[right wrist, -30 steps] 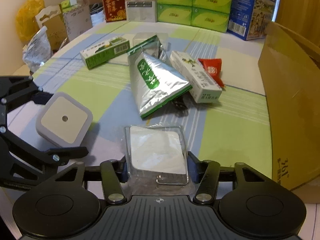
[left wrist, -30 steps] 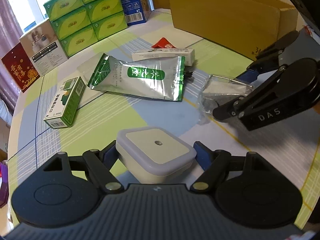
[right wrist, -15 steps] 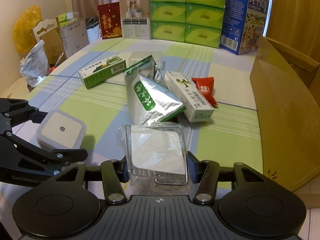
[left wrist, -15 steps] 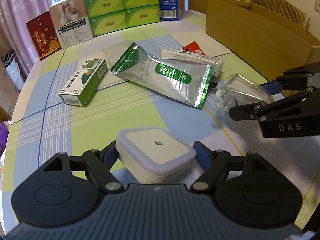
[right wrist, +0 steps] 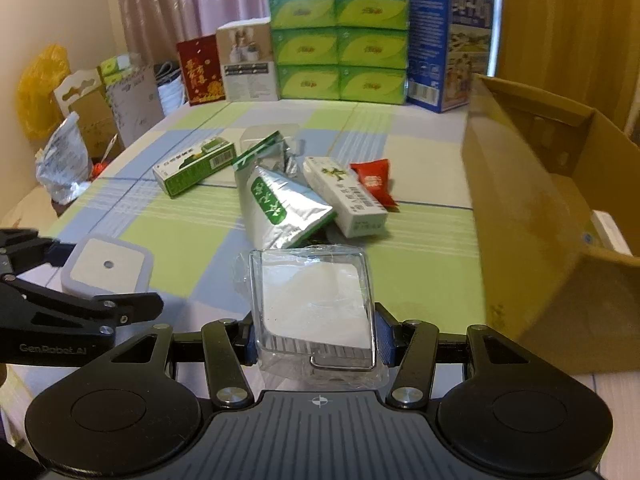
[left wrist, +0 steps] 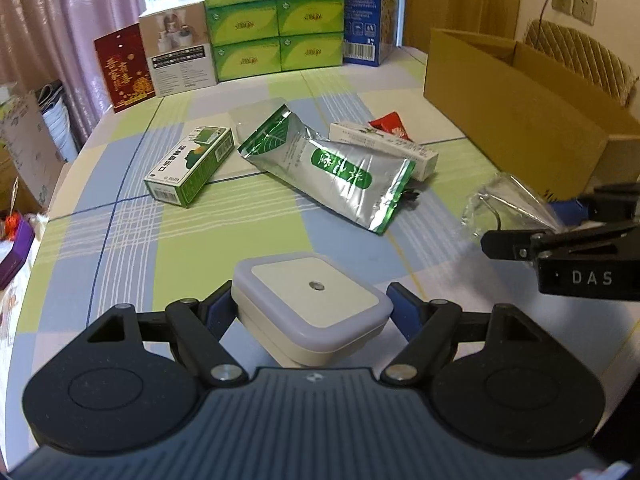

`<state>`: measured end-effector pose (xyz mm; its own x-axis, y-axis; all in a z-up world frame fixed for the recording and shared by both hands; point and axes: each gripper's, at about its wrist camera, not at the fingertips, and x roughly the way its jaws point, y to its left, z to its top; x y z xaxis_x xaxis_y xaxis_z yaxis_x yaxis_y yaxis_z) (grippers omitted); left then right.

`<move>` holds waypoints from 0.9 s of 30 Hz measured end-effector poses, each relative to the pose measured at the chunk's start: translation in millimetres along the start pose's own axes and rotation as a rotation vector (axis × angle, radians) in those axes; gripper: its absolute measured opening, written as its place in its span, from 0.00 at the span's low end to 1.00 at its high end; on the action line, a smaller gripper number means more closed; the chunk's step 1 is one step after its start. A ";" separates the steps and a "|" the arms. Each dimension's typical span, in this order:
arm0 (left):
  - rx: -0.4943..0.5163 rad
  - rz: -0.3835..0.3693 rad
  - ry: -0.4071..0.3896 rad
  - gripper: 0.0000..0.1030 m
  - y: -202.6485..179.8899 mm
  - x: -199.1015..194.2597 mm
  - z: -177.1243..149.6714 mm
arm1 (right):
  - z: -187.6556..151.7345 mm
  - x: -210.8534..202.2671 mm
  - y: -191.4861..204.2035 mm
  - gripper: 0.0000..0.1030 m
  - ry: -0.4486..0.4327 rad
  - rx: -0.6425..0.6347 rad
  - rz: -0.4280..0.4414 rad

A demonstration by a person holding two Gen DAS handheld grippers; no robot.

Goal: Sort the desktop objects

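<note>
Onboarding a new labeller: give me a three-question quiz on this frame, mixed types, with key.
1. True or false: the left gripper is empty.
2. What does the right gripper hold? A) red sachet B) clear-wrapped white pad C) green box
3. Fill in: the silver-green pouch lies partly on the white ____ box.

Key:
1. False; it is shut on the white square night light.
2. B, the clear-wrapped white pad.
3. Long; the white long box lies beside the red sachet, left of the cardboard carton.
</note>
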<state>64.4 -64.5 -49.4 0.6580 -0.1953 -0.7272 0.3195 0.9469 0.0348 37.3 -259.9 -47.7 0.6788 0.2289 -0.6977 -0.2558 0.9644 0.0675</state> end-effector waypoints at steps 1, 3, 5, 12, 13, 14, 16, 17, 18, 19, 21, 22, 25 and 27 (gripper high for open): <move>-0.012 -0.001 -0.001 0.74 -2.5 -4.7 -1.1 | -1.0 -4.6 -2.1 0.49 -0.004 0.006 -0.005; -0.027 -0.003 -0.004 0.74 -6.9 -12.8 -3.5 | -4.1 -14.5 -6.3 0.49 -0.013 0.022 -0.013; -0.038 0.001 -0.006 0.74 -13.4 -21.9 -6.5 | -7.2 -24.6 -8.5 0.49 -0.023 0.035 -0.019; -0.071 -0.013 -0.032 0.74 -33.8 -49.0 -4.7 | -13.8 -63.3 -8.4 0.49 -0.069 0.046 -0.028; -0.073 -0.015 -0.038 0.74 -36.6 -52.3 -3.2 | -13.7 -67.9 -9.2 0.49 -0.072 0.049 -0.030; -0.078 -0.018 -0.045 0.74 -39.1 -56.6 -1.4 | -13.4 -72.9 -10.0 0.49 -0.072 0.051 -0.038; -0.090 -0.023 -0.058 0.74 -43.0 -63.9 2.8 | -12.3 -82.6 -12.8 0.49 -0.073 0.058 -0.052; -0.093 -0.026 -0.063 0.74 -45.3 -67.4 4.8 | -11.4 -86.5 -15.6 0.49 -0.072 0.067 -0.056; -0.097 -0.028 -0.068 0.74 -47.6 -70.6 6.5 | -10.4 -91.1 -18.8 0.49 -0.070 0.077 -0.059; -0.102 -0.030 -0.070 0.74 -49.8 -73.1 7.9 | -9.4 -95.8 -21.9 0.49 -0.070 0.090 -0.062; -0.113 -0.042 -0.074 0.74 -54.7 -77.4 11.4 | -7.1 -105.1 -26.6 0.49 -0.073 0.100 -0.073; -0.115 -0.047 -0.075 0.74 -57.0 -79.3 12.7 | -5.8 -109.3 -28.3 0.49 -0.074 0.097 -0.081; -0.111 -0.063 -0.081 0.74 -65.8 -84.6 18.5 | -2.0 -120.7 -33.4 0.49 -0.077 0.094 -0.093; -0.100 -0.073 -0.089 0.74 -71.5 -88.9 22.0 | -0.4 -126.9 -37.8 0.49 -0.084 0.094 -0.098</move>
<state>-1.9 -120.5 27.8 0.6947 -0.2820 -0.6617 0.3022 0.9492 -0.0873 -39.4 -325.4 38.0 0.7539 0.1393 -0.6420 -0.1224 0.9899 0.0711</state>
